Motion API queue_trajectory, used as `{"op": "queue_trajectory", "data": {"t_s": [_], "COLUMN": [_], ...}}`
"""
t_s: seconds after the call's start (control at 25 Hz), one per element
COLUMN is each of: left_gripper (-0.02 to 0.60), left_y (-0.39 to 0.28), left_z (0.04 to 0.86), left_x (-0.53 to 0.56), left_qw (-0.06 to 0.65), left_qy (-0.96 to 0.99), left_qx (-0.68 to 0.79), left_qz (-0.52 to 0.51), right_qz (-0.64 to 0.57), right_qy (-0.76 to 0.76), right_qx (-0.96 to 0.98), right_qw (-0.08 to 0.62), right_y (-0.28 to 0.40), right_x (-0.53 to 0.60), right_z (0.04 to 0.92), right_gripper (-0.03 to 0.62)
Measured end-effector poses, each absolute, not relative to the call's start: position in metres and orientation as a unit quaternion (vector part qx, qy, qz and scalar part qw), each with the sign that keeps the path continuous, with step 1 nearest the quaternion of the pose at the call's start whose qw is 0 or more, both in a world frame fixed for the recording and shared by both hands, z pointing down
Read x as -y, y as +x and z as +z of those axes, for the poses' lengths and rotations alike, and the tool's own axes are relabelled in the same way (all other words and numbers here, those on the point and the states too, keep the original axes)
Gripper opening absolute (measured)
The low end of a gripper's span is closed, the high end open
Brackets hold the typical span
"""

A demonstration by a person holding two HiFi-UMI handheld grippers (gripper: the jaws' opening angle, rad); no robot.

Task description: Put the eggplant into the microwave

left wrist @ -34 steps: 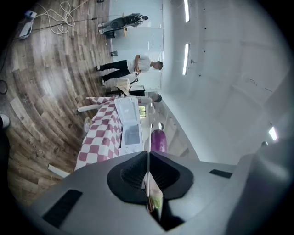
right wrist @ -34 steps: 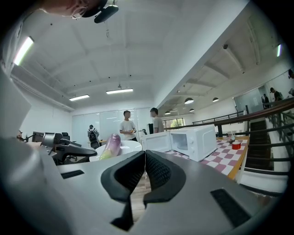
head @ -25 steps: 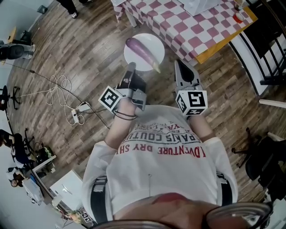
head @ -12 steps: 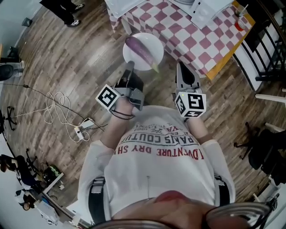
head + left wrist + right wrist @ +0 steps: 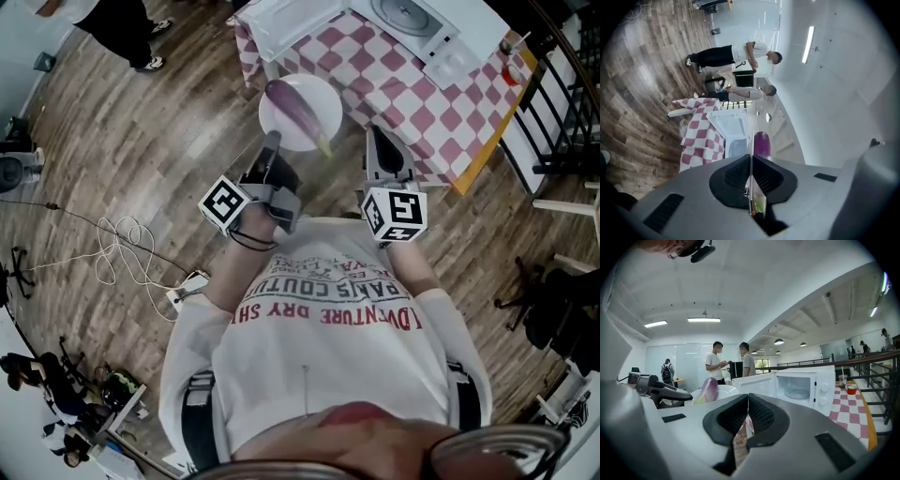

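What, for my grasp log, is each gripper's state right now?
Left gripper: closed on the plate carrying the eggplant.
Right gripper: closed, holding nothing.

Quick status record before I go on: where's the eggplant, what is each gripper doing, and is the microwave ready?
eggplant: lying on the white plate, held above the floor
left gripper: jaws shut on the plate's near rim
right gripper: jaws together, nothing between them, beside the plate and apart from it
microwave: on the checkered table, door swung open, only the turntable inside
task status: eggplant not yet in the microwave
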State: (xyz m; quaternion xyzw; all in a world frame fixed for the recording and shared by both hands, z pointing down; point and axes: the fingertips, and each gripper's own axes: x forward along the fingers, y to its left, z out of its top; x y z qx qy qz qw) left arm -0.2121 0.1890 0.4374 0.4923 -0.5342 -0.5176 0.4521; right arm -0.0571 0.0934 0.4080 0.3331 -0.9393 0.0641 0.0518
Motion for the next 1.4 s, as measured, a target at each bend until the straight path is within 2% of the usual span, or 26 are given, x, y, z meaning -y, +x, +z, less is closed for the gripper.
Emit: {"op": "queue_trajectory", "data": {"t_s": [0.36,0.72,1.0,1.4], "left_gripper": [0.034,0.034,0.034,0.034], "left_y": [-0.243,-0.253,-0.232,-0.204], "left_z": [0.456,0.456,0.452,0.480], "left_x": [-0.146,-0.039,0.054,0.142], "left_qw": [0.477,0.484,0.496,0.553], "left_qy": [0.475,0.478,0.491,0.500], "left_qx": [0.528,0.536,0.524,0.498], "left_qz": [-0.518,-0.501,-0.488,-0.443], "right_qz": [0.076,0.091,0.098,0.117], "right_qy": [0.346,0.356,0.375,0.432], "right_qx": [0.933,0.928,0.920,0.891], "right_qw": [0.066,0.058,0.055,0.080], "right_y": [-0.085,-0.091,-0.066,-0.022], "right_x": [-0.047,0.062,0.148,0.201], "right_z": [0.426,0.429,0.431,0.458], "right_gripper": [0.026,0.026,0.026,0.027]}}
